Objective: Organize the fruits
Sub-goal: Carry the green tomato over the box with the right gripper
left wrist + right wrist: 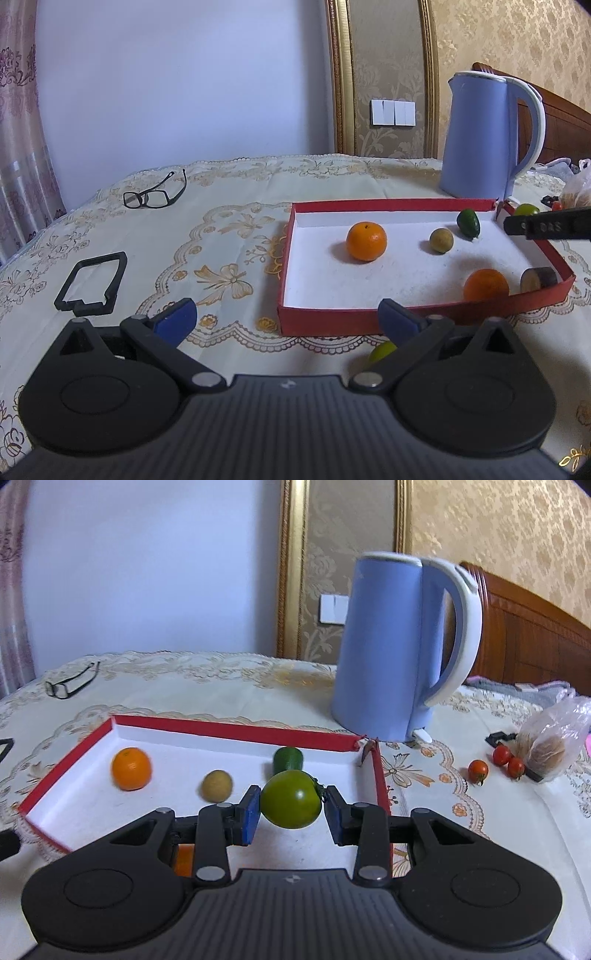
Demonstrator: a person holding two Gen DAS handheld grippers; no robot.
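A red box with a white floor (332, 317) (236, 731) lies on the table. It holds an orange (366, 242) (131, 768), a brown round fruit (441, 240) (217, 785), a dark green fruit (468, 222) (287, 758), a second orange (486, 284) and a dark cut piece (538, 278). My right gripper (291, 814) is shut on a green tomato (290, 799) and holds it over the box's right part. My left gripper (286, 319) is open and empty, in front of the box. A yellow-green fruit (382, 350) lies by its right finger.
A blue kettle (480, 136) (399, 646) stands behind the box. Three cherry tomatoes (478, 770) and a plastic bag (554, 742) lie to the right. Glasses (153, 195) and a black frame (92, 286) lie to the left.
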